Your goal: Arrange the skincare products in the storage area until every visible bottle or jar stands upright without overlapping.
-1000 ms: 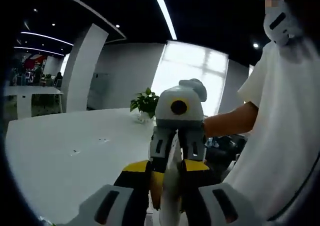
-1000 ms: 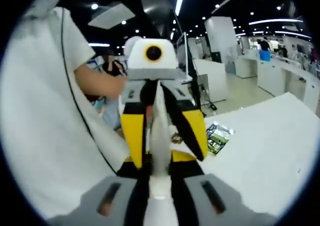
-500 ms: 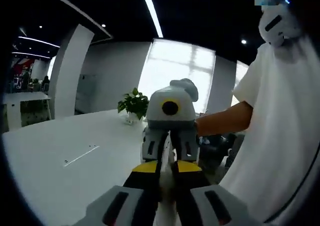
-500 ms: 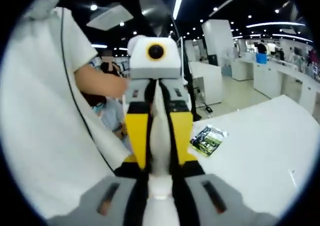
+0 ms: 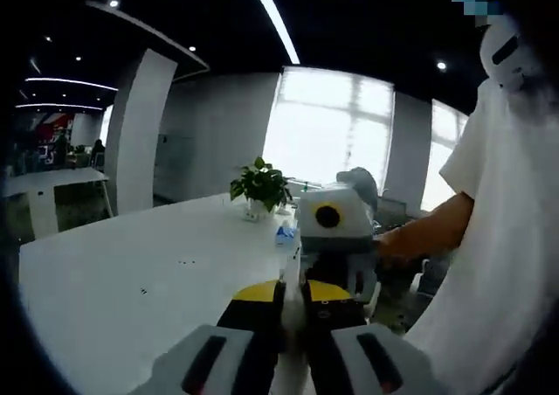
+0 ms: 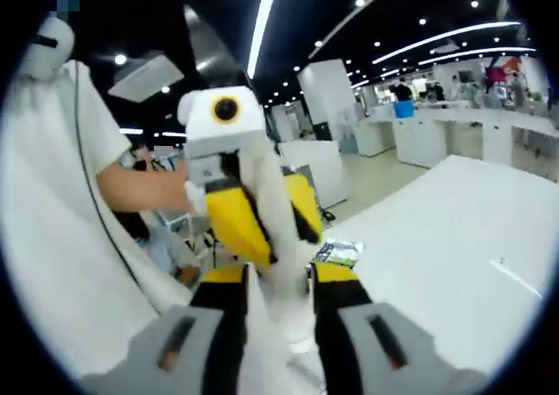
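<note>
Bottle [image 6: 278, 238] pinched by both grippers, left [image 6: 262, 229] and right [image 6: 278, 321], held above table [image 6: 454, 238], probably to turn it upright

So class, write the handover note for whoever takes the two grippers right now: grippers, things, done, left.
Left gripper: raised above the table, shut on the far end of a white bottle.
Right gripper: facing the left one, shut on the near end of the bottle.
Things: the bottle is in the air, held between both grippers. A green packet lies flat on the table, and a plant stands at its far side.
Done: bottle picked up.
Left: stand it upright in the storage area, clear of the others, then check the rest.
</note>
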